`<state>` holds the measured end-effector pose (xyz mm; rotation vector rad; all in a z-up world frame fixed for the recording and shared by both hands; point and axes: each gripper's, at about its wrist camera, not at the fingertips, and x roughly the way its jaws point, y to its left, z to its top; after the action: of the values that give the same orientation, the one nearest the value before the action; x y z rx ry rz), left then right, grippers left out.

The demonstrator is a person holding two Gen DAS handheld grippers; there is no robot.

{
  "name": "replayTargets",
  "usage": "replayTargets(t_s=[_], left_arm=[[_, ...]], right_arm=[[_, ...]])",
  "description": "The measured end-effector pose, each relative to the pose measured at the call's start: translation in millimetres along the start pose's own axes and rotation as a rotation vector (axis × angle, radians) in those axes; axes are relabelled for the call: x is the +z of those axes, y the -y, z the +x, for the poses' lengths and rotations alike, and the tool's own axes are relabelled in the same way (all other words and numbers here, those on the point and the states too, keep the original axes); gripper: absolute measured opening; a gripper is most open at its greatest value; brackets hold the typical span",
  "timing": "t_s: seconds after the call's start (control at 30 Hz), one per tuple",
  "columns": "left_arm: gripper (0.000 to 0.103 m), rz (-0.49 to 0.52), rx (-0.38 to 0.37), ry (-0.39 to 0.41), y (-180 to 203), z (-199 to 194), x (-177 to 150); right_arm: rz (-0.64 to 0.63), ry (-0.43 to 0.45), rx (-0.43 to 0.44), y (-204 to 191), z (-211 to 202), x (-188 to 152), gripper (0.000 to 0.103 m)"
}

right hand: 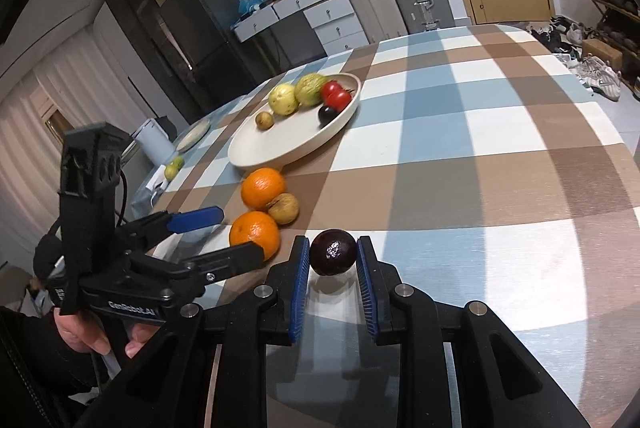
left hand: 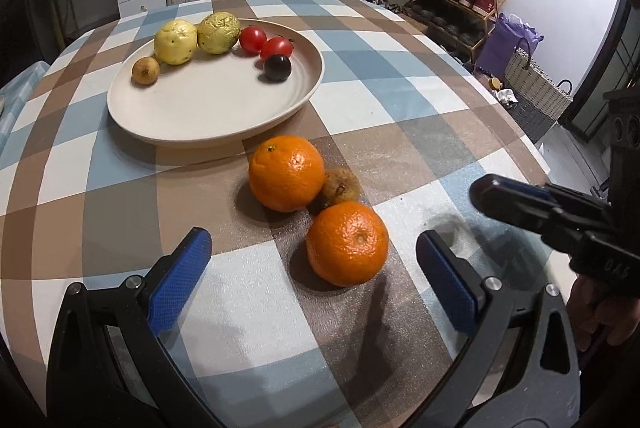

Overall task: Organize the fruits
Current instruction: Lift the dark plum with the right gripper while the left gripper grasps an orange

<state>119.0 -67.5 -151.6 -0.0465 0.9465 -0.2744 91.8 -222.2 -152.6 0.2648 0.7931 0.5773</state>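
Right wrist view alone shows the dark plum (right hand: pixel 333 252), which sits between the blue pads of the right gripper (right hand: pixel 333 260) with both pads touching its sides, so the jaws are clamped on it just above the checked tablecloth (right hand: pixel 500 148). That same view takes in the left gripper (right hand: pixel 224 232) from the side, its jaws wide apart, one blue-padded finger beyond the near orange (right hand: pixel 254 233) and the other in front of it. Left wrist view hides the plum entirely (only the black tip of the right gripper (left hand: pixel 496 194) reaches in from the right edge), but it lays out the loose fruit plainly: the near orange (left hand: pixel 347 243) lies ahead of the open jaws and between their lines, the far orange (left hand: pixel 286 172) beyond it, and a small brown fruit (left hand: pixel 340 186) wedged touching both. Farther back stands the beige plate (left hand: pixel 192 116), holding two yellow fruits (left hand: pixel 176 41), two red tomatoes (left hand: pixel 253 39), a dark round fruit (left hand: pixel 277 67) and a small tan fruit (left hand: pixel 145 70).
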Motion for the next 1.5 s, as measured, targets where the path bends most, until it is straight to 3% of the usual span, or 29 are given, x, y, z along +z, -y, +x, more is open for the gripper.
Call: replayTargets(t_s=[0.2, 0.37, 0.43, 0.5, 1.0, 1.27, 1.5], left_arm=[[0.093, -0.038, -0.045, -0.005, -5, 1, 3], [0.068, -0.053, -0.073, -0.003, -8, 0, 4], [0.048, -0.062, -0.119, -0.023, -9, 2, 3], [0.037, -0.064, -0.16, -0.024, -9, 2, 2], [0.037, -0.119, -0.238, 0.054, -48, -35, 11], [0.037, -0.151, -0.17, 0.104, -100, -40, 48], [0.037, -0.14, -0.15, 0.11, -122, -13, 90]], right_arm=[[0.009, 0.012, -0.011, 7, -10, -1, 0.024], [0.018, 0.015, -0.013, 8, -11, -1, 0.024], [0.015, 0.014, -0.014, 7, -11, -1, 0.024], [0.011, 0.012, -0.017, 5, -11, -1, 0.024], [-0.027, 0.002, -0.018, -14, 8, 21, 0.024], [-0.091, 0.024, 0.028, -39, 37, 72, 0.024], [-0.105, 0.027, 0.058, -44, 75, 122, 0.024]])
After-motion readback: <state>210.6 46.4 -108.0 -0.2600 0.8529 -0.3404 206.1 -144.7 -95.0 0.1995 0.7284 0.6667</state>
